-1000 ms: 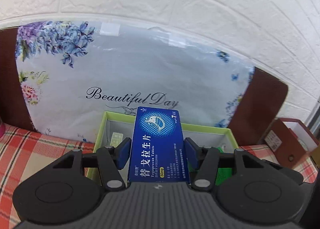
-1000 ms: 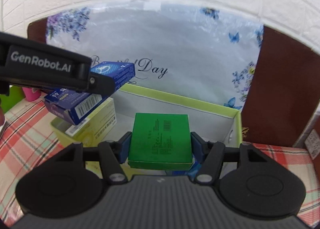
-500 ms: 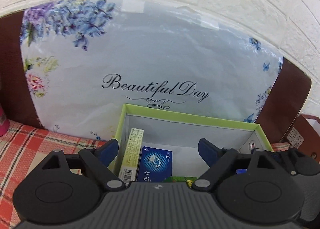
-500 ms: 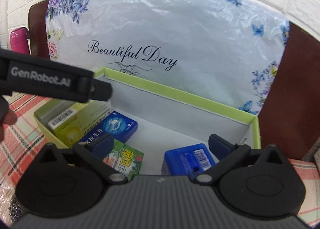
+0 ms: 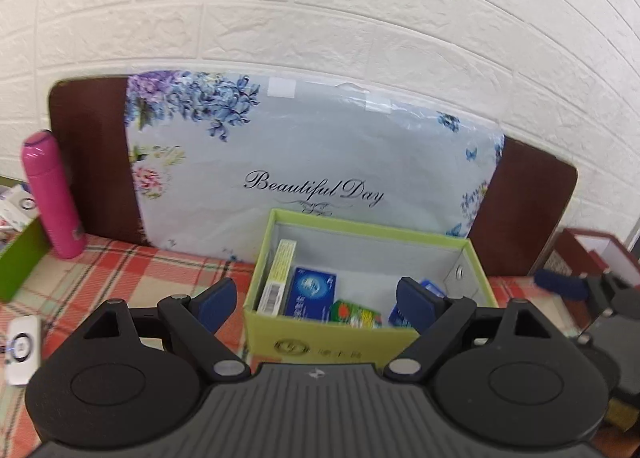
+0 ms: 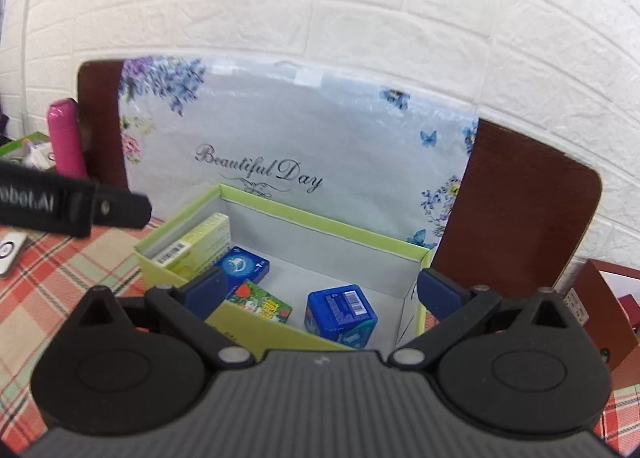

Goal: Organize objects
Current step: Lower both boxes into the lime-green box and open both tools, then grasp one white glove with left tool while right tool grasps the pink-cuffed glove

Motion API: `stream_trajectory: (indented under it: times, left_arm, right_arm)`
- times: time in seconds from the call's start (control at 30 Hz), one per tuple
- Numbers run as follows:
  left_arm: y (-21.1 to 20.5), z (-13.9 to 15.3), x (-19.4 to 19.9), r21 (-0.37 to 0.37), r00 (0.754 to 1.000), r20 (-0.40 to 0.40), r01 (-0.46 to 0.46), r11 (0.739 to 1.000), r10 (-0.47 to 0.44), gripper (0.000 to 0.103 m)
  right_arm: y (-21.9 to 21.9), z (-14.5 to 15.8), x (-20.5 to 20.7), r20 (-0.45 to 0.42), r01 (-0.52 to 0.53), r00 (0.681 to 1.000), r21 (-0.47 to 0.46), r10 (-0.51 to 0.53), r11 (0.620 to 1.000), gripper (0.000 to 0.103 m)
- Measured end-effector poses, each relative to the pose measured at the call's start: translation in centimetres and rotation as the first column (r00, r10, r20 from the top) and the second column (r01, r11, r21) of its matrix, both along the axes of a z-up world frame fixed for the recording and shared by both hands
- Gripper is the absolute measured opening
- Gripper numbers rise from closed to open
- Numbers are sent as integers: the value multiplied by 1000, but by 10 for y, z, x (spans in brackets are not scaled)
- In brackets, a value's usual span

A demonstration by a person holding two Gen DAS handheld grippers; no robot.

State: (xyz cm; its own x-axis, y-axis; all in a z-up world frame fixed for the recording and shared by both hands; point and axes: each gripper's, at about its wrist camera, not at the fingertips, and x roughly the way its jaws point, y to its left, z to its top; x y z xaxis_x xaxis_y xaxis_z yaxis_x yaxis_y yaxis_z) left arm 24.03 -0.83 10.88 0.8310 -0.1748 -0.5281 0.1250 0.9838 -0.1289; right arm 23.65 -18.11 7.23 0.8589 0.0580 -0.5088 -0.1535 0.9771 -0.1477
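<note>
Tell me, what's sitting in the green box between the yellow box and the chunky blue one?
In the right wrist view, between the yellow box and the chunky blue box lie a flat blue packet and a green packet, inside the green box.

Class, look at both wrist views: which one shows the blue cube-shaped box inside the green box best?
The right wrist view. There the blue cube sits in full sight on the green box's floor, barcode up. In the left wrist view only slivers of it show around the left gripper's finger.
</note>
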Motion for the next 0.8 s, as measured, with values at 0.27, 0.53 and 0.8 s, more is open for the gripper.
stream_trajectory:
  times: [0.27, 0.53, 0.8]
  left_arm:
    - [7, -4, -81, -4, 998, 52, 19, 1000, -19, 90]
    - [6, -37, -132, 47, 999, 25, -43, 998, 42, 90]
    - [0, -69, -148, 94, 997, -49, -61, 994, 66, 90]
  right_arm:
    - [-10, 13, -80, 44, -9, 999, 80, 5, 997, 103]
    - [-18, -20, -147, 37, 9, 999, 102, -13, 995, 103]
    - [-31, -62, -193, -29, 81, 997, 107, -78, 991, 103]
